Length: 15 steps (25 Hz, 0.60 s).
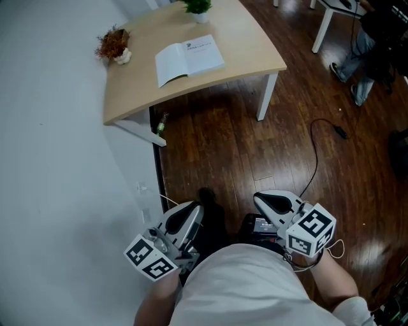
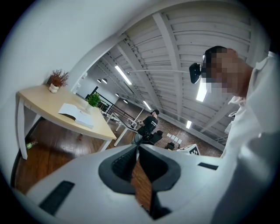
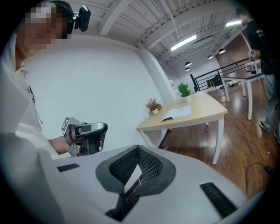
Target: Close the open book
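Observation:
An open white book (image 1: 189,58) lies flat on the light wooden table (image 1: 245,38) far ahead of me; the same book (image 2: 76,113) shows in the left gripper view, and in the right gripper view the book (image 3: 177,113) rests near the table's far side. Both grippers hang low by the person's body, well short of the table. My left gripper (image 1: 191,211) is shut with nothing in it, its tips meeting in its own view (image 2: 136,146). My right gripper (image 1: 261,199) is likewise shut and empty (image 3: 138,148).
A dried plant (image 1: 114,44) and a green potted plant (image 1: 197,7) stand on the table beside the book. A white wall (image 1: 57,159) runs along the left. A black cable (image 1: 315,148) lies on the wood floor. Another person (image 1: 373,44) and a white table leg (image 1: 323,28) are at the far right.

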Tool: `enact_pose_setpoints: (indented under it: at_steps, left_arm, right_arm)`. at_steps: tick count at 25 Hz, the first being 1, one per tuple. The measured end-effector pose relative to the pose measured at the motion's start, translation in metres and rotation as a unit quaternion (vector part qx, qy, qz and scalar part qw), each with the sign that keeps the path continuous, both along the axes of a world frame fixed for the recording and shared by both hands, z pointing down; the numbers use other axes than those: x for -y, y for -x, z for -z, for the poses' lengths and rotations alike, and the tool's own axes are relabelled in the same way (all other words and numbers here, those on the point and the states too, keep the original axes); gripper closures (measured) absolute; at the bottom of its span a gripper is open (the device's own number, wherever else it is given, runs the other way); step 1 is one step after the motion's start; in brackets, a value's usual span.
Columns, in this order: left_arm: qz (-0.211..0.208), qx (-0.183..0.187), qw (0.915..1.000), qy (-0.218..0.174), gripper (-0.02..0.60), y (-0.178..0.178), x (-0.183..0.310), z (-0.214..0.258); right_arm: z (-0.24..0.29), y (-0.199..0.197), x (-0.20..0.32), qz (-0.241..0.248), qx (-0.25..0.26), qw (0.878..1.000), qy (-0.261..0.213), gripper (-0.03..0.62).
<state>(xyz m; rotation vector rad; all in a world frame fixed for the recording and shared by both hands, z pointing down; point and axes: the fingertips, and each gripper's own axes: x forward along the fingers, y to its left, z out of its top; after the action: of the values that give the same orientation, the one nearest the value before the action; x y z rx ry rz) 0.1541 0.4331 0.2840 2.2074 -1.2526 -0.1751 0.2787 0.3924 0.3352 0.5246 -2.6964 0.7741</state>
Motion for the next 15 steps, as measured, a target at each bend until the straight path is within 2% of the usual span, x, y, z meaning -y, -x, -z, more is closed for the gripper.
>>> enact_pose_setpoints:
  at_steps: [15]
  left_arm:
    - [-0.037, -0.022, 0.999, -0.01, 0.583, 0.17, 0.134, -0.002]
  right_arm:
    - [0.005, 0.169, 0.125, -0.041, -0.023, 0.999, -0.007, 0.595]
